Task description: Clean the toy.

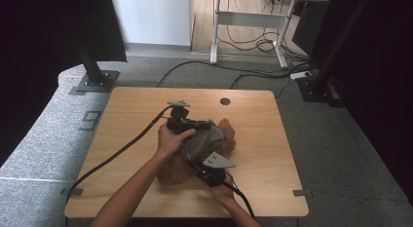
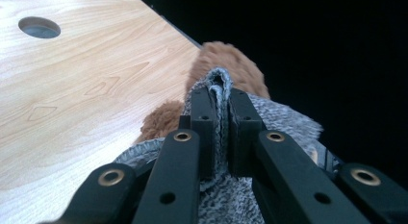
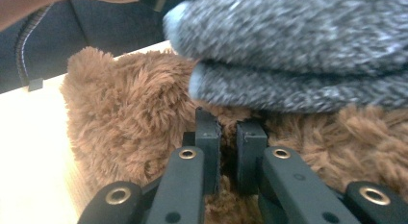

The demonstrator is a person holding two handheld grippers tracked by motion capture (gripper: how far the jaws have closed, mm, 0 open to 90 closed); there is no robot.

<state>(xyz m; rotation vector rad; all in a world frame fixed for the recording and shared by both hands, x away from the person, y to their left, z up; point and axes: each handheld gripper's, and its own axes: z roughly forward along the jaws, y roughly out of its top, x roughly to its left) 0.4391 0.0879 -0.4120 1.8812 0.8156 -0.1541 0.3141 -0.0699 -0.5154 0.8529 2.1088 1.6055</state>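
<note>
The left hand-held gripper [image 2: 221, 106] is clamped on a fold of the grey knit cloth [image 2: 284, 118], visible close up in its own view. The right hand-held gripper [image 3: 225, 132] is clamped on the brown plush toy [image 3: 125, 108]. In the high view, the cloth [image 1: 204, 139] lies over the toy [image 1: 178, 169] at worktop [image 1: 136, 110] centre, at 11 o'clock from the right gripper [image 1: 207, 172].
</note>
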